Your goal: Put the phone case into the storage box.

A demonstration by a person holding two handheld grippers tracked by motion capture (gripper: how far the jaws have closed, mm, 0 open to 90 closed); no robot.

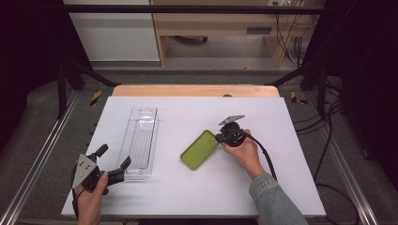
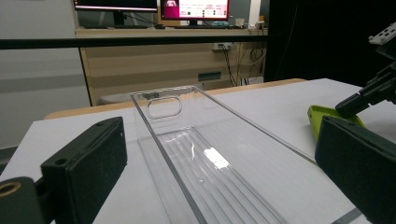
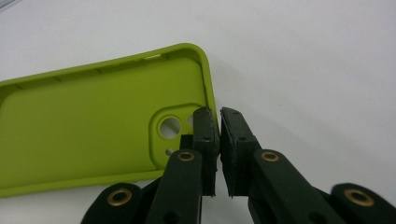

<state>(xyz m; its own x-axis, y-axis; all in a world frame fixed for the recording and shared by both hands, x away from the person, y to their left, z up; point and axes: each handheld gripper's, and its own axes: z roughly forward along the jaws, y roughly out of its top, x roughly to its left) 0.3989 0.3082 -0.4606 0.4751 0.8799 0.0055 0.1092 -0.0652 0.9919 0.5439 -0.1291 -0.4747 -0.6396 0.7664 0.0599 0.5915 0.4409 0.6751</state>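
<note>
On the white table [image 1: 281, 187], right of the middle, my right gripper [image 1: 217, 139] is pinching the far side wall of the green phone case [image 1: 200, 149] — so I think the grab is done, but the case still lies flat and is not lifted yet. At the near left, my left gripper [image 1: 114, 160] waits with jaws spread wide by the near end of the clear tray [image 1: 141, 140] — the tray has nothing inside, so carrying the case over and dropping it in looks like what is left.

Nothing's really showing up as readable here. The monitor [image 2: 194, 8] glowing at the top of the left gripper view is displaying a pink-and-white page, but its lettering is coming through too small and blurry to make out. No labels or brands elsewhere.
</note>
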